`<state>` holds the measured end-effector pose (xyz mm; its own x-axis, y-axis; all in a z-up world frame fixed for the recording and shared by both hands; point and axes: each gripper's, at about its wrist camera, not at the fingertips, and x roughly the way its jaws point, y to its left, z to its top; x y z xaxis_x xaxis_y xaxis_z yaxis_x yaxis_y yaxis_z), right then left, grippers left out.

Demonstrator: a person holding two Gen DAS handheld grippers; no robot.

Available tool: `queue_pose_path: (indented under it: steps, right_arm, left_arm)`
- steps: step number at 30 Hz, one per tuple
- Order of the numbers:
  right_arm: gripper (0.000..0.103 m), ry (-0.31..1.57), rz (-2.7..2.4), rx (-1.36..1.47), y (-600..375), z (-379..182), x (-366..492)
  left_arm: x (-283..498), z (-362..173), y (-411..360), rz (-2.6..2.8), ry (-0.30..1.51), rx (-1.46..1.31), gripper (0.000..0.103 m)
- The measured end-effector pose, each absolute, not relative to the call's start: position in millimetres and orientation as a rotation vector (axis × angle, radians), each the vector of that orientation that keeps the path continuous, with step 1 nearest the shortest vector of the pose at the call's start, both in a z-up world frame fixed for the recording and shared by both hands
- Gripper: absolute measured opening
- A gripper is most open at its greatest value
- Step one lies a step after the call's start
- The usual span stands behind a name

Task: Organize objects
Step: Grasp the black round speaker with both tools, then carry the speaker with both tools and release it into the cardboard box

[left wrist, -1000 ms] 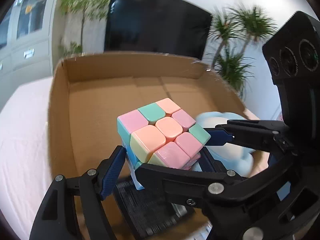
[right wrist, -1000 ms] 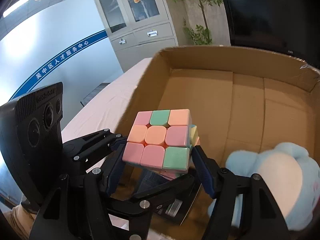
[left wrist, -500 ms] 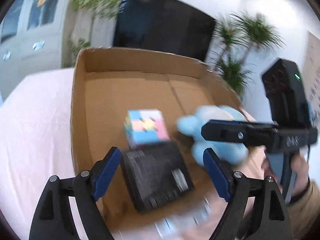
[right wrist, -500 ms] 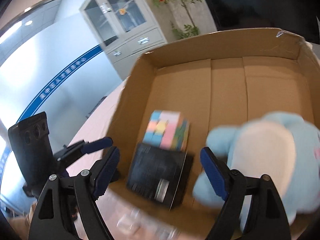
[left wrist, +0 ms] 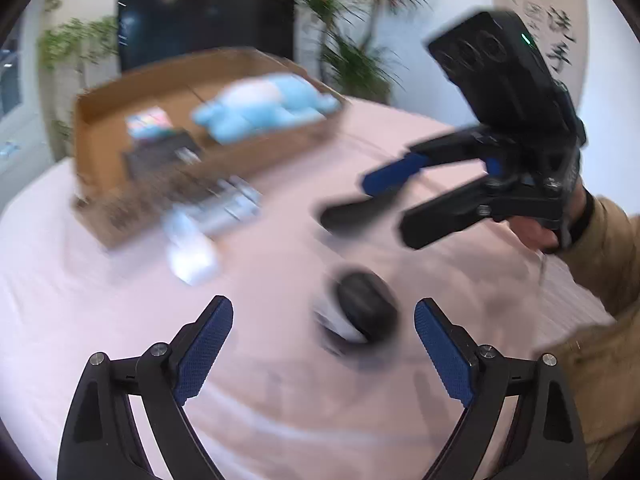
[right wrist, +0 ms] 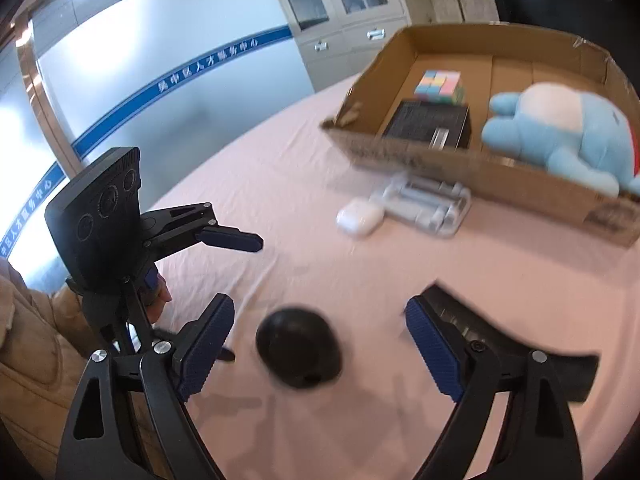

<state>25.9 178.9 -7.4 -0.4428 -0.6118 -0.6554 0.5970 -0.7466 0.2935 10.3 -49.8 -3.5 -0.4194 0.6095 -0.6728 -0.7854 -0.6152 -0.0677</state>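
A cardboard box (right wrist: pixel 472 168) at the far edge of the pink-clothed table (right wrist: pixel 280 184) already held a blue plush toy (right wrist: pixel 560 136), a black carton (right wrist: pixel 430 122) and a pastel puzzle cube (right wrist: pixel 439 86). Just outside its near wall lay a clear plastic case (right wrist: pixel 426 204) touching a white earbud case (right wrist: pixel 359 216), both probably light, hard and slick, best pinched across their short sides. Nearer the front edge sat a black computer mouse (right wrist: pixel 298 348), likely smooth and domed, best gripped at its flanks. The left gripper (left wrist: pixel 324 344) and right gripper (right wrist: pixel 320 340) hung above it, jaws opening wide and empty; each could obstruct the other.
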Motion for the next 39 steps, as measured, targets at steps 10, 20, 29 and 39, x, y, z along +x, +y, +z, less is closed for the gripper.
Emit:
queue_pose_path:
  steps: [10, 20, 29, 39]
  right_arm:
    - [0.084, 0.027, -2.16, 1.122, 153.7, -39.0, 35.2]
    - [0.062, -0.034, -2.131, 1.182, 147.8, -52.9, 26.6]
    - [0.062, -0.058, -2.168, 1.185, 147.1, -52.0, 27.9]
    - [0.062, -0.098, -2.2, 1.18, 152.4, -50.2, 27.8]
  left_arm:
    - [3.9, -36.9, -23.0, 2.078, 0.226, -1.031, 0.088]
    - [-7.4, -40.8, -25.9, 2.077, 0.217, -1.063, 0.063]
    - [-11.2, -40.5, -26.2, 2.059, 0.219, -1.056, 0.056]
    - [-14.1, -33.2, -21.4, 2.054, 0.222, -1.048, 0.056]
